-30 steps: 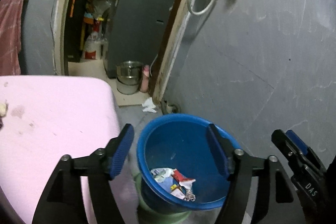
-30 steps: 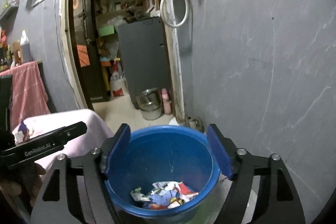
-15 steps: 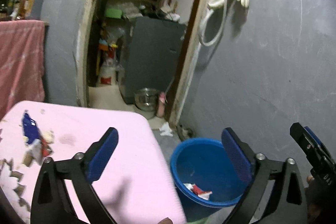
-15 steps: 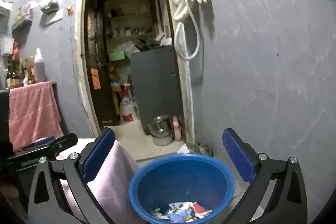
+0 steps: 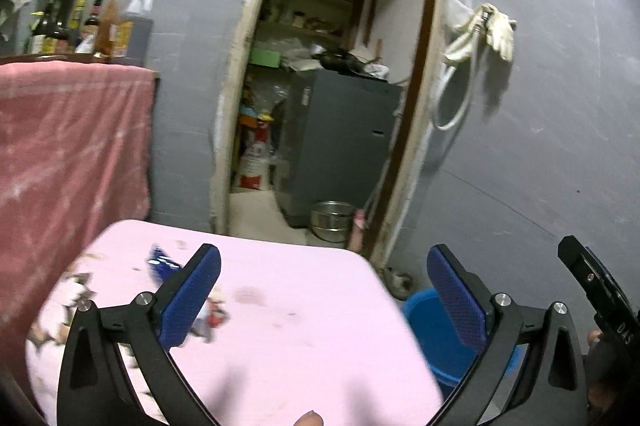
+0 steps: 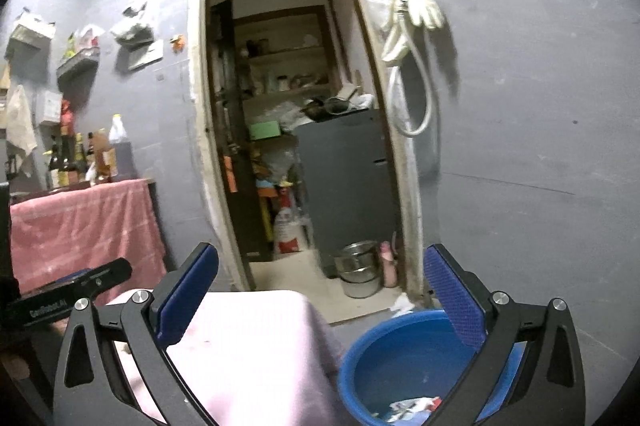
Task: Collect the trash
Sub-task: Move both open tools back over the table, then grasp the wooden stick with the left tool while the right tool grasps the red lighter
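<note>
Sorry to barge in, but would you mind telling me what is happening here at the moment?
A person with a gripper in each hand is clearing trash into a blue bucket beside a pink table. Right now the left gripper and the right gripper are both open and hold nothing. Some wrappers already lie in the bottom of the bucket. More scraps, among them a blue wrapper, lie on the far left part of the table, not yet picked up.

Torn wrapper scraps, blue, white and red, lie scattered and blurred on the pink desk. More crumpled wrappers sit inside the blue bucket beside it.
</note>
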Available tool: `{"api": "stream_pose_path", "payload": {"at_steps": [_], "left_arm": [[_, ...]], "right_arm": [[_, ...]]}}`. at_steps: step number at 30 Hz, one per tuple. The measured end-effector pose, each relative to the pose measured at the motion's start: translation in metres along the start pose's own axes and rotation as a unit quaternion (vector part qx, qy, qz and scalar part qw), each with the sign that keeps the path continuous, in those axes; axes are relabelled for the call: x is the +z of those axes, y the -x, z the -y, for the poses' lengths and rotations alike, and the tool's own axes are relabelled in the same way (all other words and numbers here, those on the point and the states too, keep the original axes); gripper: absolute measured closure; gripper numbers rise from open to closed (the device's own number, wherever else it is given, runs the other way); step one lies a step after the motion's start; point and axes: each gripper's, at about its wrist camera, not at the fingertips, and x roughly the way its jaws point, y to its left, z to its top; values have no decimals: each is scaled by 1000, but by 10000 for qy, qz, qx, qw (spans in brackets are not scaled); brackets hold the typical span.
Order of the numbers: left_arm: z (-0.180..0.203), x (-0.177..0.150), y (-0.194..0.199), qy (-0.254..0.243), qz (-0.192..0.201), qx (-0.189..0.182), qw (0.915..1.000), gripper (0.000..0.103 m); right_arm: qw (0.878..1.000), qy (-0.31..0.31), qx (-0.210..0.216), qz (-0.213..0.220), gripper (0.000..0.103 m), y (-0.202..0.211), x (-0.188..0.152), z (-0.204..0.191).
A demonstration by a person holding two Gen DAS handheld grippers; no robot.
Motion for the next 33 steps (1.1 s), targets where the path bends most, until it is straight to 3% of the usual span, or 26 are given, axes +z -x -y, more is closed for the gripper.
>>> {"api": "stream_pose_path", "payload": {"at_steps": [17,27,33], "left_arm": [[-113,-10,24,237,-34,1077,9939,2],[-143,-35,0,360,-632,1175,9904,2],[-155,-46,-16,511,-1006,1050,9881,3]], "right_arm": [[9956,226,774,-468,0,-48,-15,-95],[9845,485,1211,-1177,0,-85,-41,-120],[9750,674,1282,-1686,2,-109,-59,-128]]}}
